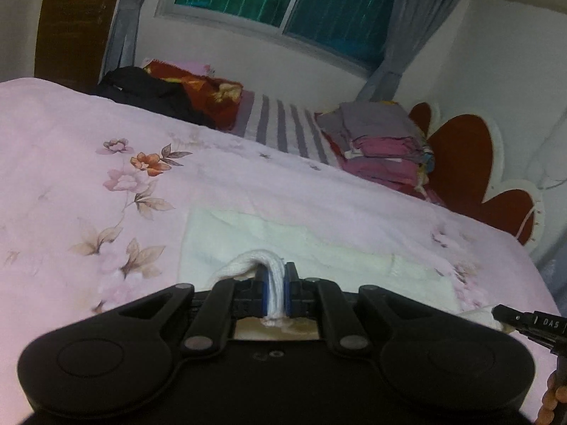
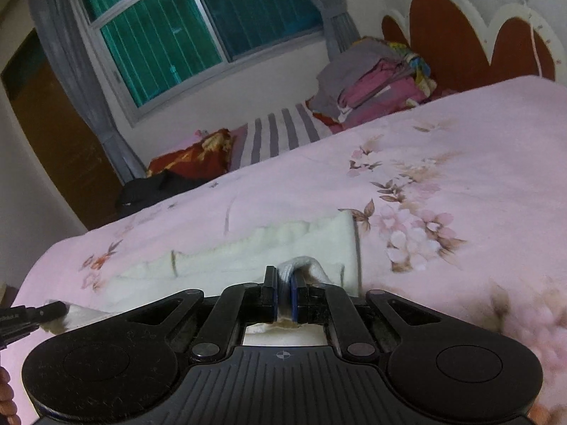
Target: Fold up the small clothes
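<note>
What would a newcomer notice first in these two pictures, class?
First, the left gripper and right gripper, each shut on a bunched edge of the white garment lying on the pink floral bedspread. Next, the stack of folded clothes beside the red headboard.

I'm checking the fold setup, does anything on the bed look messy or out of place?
Nothing odd in the fold: both grippers, left and right, pinch the white cloth lying on the pink bedspread. Only the black garment at the far edge lies crumpled, unlike the folded stack.
</note>
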Demonstrator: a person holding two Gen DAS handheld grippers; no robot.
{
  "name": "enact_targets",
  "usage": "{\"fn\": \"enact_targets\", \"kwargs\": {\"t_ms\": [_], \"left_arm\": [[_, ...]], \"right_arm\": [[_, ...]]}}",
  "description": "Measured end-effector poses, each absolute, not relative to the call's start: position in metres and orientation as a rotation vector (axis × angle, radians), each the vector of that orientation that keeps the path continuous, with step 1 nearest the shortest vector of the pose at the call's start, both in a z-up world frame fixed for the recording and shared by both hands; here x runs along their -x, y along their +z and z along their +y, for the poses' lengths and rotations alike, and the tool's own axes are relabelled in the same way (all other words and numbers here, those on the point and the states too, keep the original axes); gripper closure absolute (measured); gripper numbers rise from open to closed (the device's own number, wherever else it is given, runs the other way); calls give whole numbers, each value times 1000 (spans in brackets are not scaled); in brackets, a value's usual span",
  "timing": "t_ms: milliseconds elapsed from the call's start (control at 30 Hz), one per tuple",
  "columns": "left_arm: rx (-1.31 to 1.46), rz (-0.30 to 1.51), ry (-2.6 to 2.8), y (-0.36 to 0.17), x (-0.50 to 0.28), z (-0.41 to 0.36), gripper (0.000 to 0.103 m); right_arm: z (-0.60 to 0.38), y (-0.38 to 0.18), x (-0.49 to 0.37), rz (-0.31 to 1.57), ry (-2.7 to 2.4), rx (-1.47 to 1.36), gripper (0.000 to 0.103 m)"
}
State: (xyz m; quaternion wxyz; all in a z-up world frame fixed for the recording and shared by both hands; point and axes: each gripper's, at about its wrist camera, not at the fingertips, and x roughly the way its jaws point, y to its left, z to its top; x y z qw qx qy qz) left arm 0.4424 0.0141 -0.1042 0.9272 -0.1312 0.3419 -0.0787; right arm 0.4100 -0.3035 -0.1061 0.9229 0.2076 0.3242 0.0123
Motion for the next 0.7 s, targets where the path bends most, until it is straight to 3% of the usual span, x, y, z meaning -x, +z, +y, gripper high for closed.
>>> {"fn": "enact_targets", "kwargs": {"t_ms": [367, 433, 500, 533, 600, 633, 700], "left_arm": [[246, 832, -85, -140, -510, 3, 89], [239, 839, -88, -143, -515, 2, 85], [272, 839, -101, -143, -519, 4, 73], [302, 834, -107, -141, -520, 8, 67], [332, 789, -103, -134, -518, 13, 25], [317, 751, -99, -129, -515, 15, 23], [269, 733, -117, -124, -515, 15, 24]], "right_arm": [[-324, -156, -498, 800, -6, -504, 96], [-325, -158, -503, 802, -4, -487, 96], [-326, -159, -508, 807, -2, -474, 96], [-327, -159, -509, 807, -2, -471, 88], [-330, -158, -511, 789, -18, -470, 46], [-331, -155, -511, 767, -33, -456, 24], [-331, -150, -512, 737, -24, -415, 24]]}}
